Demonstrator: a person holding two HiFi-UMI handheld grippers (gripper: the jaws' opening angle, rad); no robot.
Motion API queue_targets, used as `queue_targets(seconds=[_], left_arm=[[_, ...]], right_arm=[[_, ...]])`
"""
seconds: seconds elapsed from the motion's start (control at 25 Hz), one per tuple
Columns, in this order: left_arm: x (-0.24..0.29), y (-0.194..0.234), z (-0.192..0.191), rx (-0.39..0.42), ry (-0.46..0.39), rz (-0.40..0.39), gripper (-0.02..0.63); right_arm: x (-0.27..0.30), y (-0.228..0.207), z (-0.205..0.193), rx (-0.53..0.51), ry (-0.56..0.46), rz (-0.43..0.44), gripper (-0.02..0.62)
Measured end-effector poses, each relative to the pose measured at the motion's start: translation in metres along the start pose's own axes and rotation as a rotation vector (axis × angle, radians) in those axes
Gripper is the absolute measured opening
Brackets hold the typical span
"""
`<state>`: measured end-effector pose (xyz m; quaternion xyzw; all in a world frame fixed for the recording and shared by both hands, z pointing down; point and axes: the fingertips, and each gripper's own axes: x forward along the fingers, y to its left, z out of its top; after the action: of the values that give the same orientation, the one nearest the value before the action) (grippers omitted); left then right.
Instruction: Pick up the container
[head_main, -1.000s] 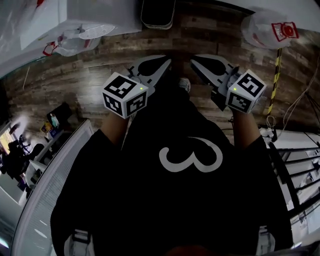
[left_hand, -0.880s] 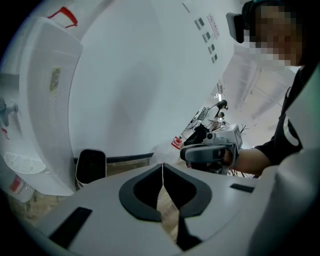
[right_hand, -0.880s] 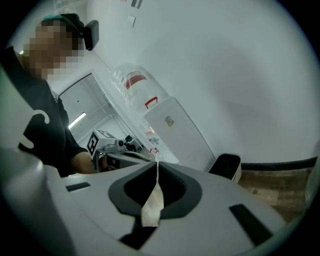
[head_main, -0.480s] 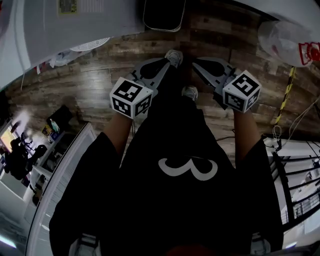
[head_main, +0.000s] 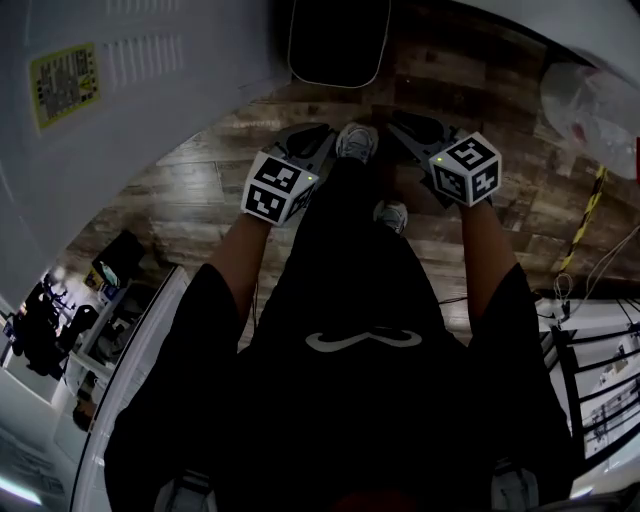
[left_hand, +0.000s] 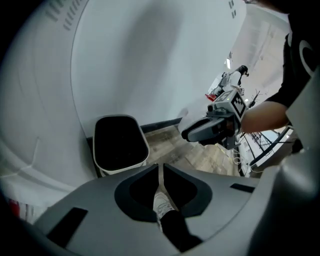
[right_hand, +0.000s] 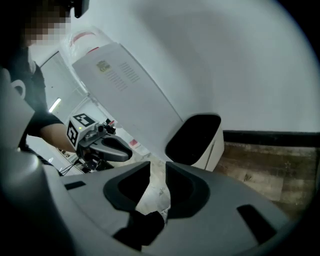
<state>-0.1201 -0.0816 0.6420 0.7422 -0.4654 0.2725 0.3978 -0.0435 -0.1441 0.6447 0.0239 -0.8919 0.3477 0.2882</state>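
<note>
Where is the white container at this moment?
In the head view the container stands on the wooden floor at top centre, just right of a large white appliance.

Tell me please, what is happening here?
A person in a black shirt stands on a wooden floor with a gripper in each hand. A white container with a dark inside stands on the floor ahead. Neither gripper touches it. The left tongs are shut and empty. The right tongs have just been opening, with nothing between them. The container is not yet picked up.
</note>
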Motion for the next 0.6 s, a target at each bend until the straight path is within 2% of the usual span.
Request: queue_targets(seconds=[0.16,0.32,0.48,0.6], left_arm=[[0.025,0.049,-0.039,-0.061,0.048,0.040,0.021],[0.043,0.074,-0.064,-0.101,0.063,0.053,0.021],[0.059,0.080,-0.077,-0.057,0.072,0.050,0.023],[0.068,0.088,-0.088,-0.010,0.092,0.089,0.023]], right_arm=[[0.048,-0.048,-0.039,0.013,0.093,-0.037,0.161],[0.090,-0.094,-0.070,0.052,0.145,-0.072,0.184],[0.119,-0.140,-0.088,0.079,0.167,-0.157,0.184],[0.136,-0.164,-0.094,0.121,0.168,-0.169,0.187]])
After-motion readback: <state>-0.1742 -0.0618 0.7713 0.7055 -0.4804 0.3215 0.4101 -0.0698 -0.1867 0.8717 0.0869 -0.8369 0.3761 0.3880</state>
